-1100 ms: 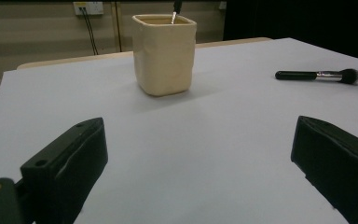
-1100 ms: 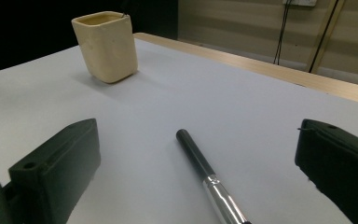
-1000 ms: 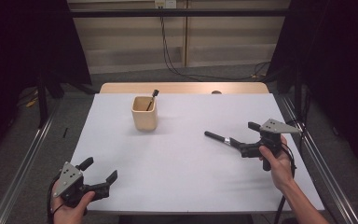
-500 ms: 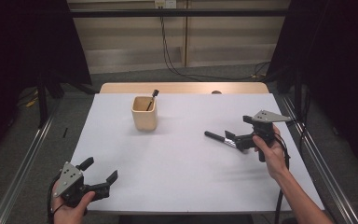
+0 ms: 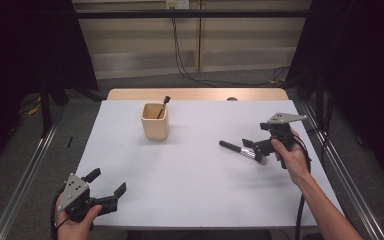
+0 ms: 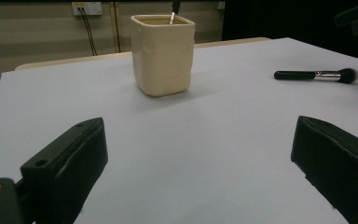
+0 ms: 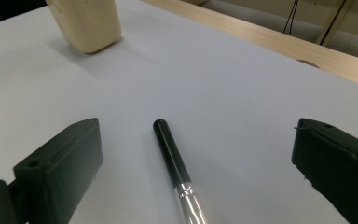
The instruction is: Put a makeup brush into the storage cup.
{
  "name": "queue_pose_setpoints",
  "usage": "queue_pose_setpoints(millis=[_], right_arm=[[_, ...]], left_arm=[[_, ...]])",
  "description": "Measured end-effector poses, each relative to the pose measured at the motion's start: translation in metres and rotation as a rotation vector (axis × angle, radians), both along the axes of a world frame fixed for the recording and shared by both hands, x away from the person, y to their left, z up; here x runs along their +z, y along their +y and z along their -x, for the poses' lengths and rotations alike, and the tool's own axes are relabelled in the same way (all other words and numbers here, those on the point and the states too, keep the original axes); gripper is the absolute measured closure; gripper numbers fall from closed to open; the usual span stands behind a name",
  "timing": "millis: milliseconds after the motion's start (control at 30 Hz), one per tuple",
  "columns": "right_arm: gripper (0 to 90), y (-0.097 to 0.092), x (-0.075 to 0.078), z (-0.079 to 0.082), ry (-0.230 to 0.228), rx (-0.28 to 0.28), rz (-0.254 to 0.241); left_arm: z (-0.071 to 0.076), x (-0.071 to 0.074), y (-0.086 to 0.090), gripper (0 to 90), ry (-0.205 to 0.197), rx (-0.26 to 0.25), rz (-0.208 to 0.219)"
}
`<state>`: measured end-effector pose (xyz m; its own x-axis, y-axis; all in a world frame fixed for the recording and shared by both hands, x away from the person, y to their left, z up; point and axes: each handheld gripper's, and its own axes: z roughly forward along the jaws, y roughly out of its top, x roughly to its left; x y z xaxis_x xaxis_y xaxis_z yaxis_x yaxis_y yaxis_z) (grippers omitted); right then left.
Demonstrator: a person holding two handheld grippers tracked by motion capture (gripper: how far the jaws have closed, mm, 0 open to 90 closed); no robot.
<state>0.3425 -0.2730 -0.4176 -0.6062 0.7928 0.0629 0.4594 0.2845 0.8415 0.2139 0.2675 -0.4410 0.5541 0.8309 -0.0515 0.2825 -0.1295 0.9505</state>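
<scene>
A black-handled makeup brush [image 5: 232, 147] with a silver ferrule lies on the white table [image 5: 190, 175], right of centre. My right gripper [image 5: 255, 148] hangs open over its bristle end, which is hidden in the high view. In the right gripper view the brush handle [image 7: 171, 156] runs up between the two spread jaws of the right gripper [image 7: 196, 140]. A cream square cup [image 5: 155, 121] stands at the back left with another brush [image 5: 163, 105] leaning inside. My left gripper [image 5: 107, 183] rests open at the front left corner, holding nothing. Its own view shows the cup [image 6: 163, 53] and the lying brush [image 6: 314, 74] far ahead.
A wooden strip [image 5: 200, 94] edges the table's far side. Metal rails [image 5: 25, 170] run along both sides of the table, and cables [image 5: 180, 55] hang behind it. A cable [image 5: 300, 210] trails from the right gripper.
My right gripper has moved left and farther up the table, coming over the bristle end of the lying brush. The left gripper has stayed where it was.
</scene>
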Motion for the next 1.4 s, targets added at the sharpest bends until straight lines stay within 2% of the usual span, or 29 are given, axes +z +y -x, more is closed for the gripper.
queue_pose_setpoints(millis=[167, 300, 633, 767, 900, 1233, 1400], right_arm=[[2.7, -0.001, -0.001, -0.005, 0.068, 0.031, 0.039], [2.5, 0.000, -0.001, -0.009, 0.140, 0.068, 0.080], [3.1, 0.006, 0.002, -0.020, 0.262, 0.157, 0.173], [3.5, 0.009, 0.003, -0.024, 0.300, 0.191, 0.237], [3.5, 0.014, 0.002, -0.026, 0.337, 0.225, 0.328], [6.2, 0.021, -0.006, -0.035, 0.468, 0.290, 0.436], [10.1, 0.024, -0.009, -0.042, 0.504, 0.306, 0.498]], left_arm=[[0.000, 0.000, 0.001, 3.7, 0.000, 0.003, -0.005], [0.000, 0.000, 0.001, 3.7, 0.001, 0.003, -0.002], [-0.001, 0.000, 0.002, 3.7, 0.000, 0.010, 0.005], [-0.001, 0.000, 0.002, 3.7, 0.001, 0.009, 0.003], [-0.001, 0.000, 0.002, 3.7, 0.003, 0.006, -0.006], [-0.001, 0.000, 0.002, 3.7, 0.004, 0.005, -0.008], [-0.001, 0.000, 0.003, 3.7, 0.005, 0.005, -0.010]])
